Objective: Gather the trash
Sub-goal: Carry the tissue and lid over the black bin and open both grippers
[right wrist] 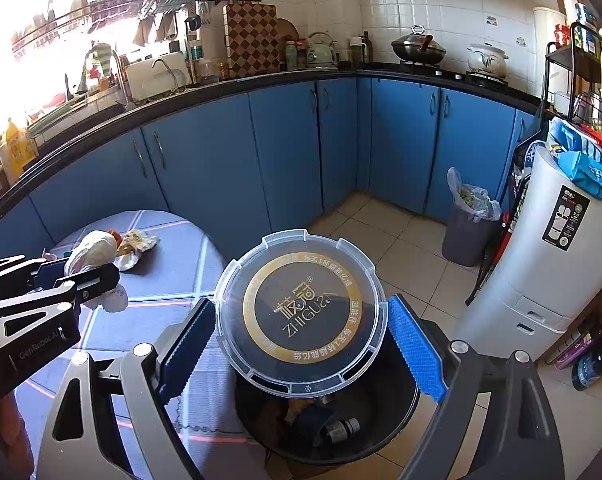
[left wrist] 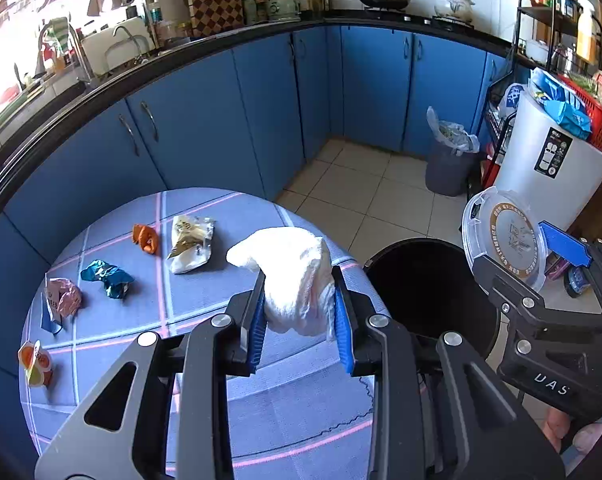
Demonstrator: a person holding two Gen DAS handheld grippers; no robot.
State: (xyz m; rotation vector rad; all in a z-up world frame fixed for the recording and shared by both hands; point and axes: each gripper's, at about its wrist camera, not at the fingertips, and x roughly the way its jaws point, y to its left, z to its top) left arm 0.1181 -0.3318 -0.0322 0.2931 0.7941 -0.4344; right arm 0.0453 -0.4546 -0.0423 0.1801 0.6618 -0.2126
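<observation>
Currently, left gripper (left wrist: 299, 307): closed on a white crumpled tissue (left wrist: 295, 276), soft and light, squeezed at its middle.
Right gripper (right wrist: 301, 338): clear plastic lid (right wrist: 301, 312) was clamped at its rims, stiff, slippery.
Black bin (right wrist: 401, 416): directly beneath lid.
Wrappers (left wrist: 107, 278): left ahead on table (left wrist: 285, 408).

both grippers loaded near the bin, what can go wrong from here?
1. The clear plastic lid is pinched edge-on in the right gripper; it may slip or glance off the black bin rim.
2. The white crumpled tissue, held by the left gripper, hangs over the table, not the bin; releasing now would miss.
</observation>
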